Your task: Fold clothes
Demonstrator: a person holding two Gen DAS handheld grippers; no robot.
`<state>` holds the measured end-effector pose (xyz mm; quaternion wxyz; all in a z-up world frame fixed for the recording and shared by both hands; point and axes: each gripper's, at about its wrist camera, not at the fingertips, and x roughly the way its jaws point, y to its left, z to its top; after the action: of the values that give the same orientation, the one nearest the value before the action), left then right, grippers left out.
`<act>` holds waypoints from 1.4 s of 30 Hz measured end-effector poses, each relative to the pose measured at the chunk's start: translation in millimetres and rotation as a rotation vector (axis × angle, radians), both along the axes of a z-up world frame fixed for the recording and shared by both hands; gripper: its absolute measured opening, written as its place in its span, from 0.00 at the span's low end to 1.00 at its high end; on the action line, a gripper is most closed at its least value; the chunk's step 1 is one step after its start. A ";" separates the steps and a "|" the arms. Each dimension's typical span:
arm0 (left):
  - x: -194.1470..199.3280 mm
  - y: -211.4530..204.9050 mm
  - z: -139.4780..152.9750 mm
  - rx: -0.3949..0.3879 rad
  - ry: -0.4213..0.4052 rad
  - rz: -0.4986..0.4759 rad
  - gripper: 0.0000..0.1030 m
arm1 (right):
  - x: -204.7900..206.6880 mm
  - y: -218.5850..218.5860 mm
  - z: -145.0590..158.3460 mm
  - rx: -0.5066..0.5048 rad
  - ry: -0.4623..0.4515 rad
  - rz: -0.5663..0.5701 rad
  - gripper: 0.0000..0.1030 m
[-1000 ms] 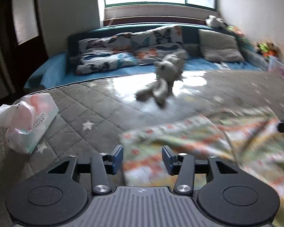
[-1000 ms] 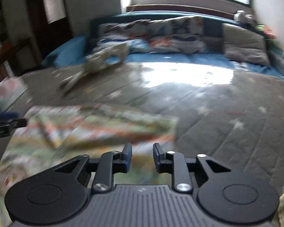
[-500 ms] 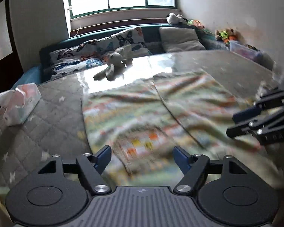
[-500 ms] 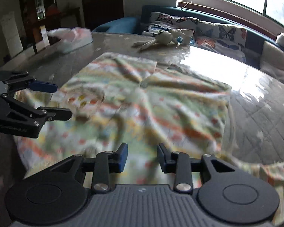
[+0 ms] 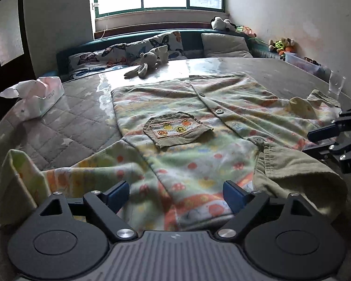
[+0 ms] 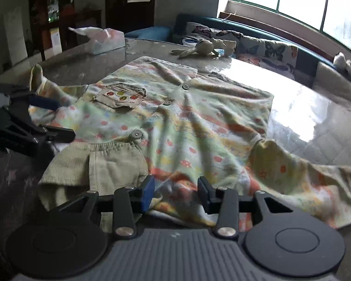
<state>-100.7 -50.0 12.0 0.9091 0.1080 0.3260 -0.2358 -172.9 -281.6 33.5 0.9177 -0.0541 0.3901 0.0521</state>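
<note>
A small pale-green jacket (image 5: 199, 121) (image 6: 175, 126) with orange and yellow prints, buttons and a knitted chest pocket (image 5: 175, 130) lies spread face up on the table. Its corduroy collar (image 5: 292, 166) (image 6: 98, 164) points toward me. My left gripper (image 5: 176, 193) hovers over the near shoulder, jaws wide and still opening, pads clear of the cloth. My right gripper (image 6: 175, 190) hangs above the collar end, jaws partly apart and opening, gripping nothing. Each gripper shows at the edge of the other's view.
A tissue pack (image 5: 38, 96) (image 6: 103, 39) sits at the table's left. A plush rabbit (image 5: 147, 64) (image 6: 203, 46) lies at the far edge, a clear cup (image 5: 337, 84) at the right. Behind stands a sofa with butterfly cushions (image 5: 119, 53).
Both grippers swung round to the collar end of the jacket and their jaws spread wider. The jacket now lies flat and spread out in front of them.
</note>
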 end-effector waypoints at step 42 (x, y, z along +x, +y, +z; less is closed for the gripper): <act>63.8 144.4 7.8 0.051 -0.027 0.726 0.86 | 7.9 25.4 -6.8 0.086 0.009 0.103 0.46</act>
<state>-36.9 94.4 19.8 0.9349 0.0110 0.3366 0.1120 -165.0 -256.2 26.7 0.9136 -0.0345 0.3881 0.1163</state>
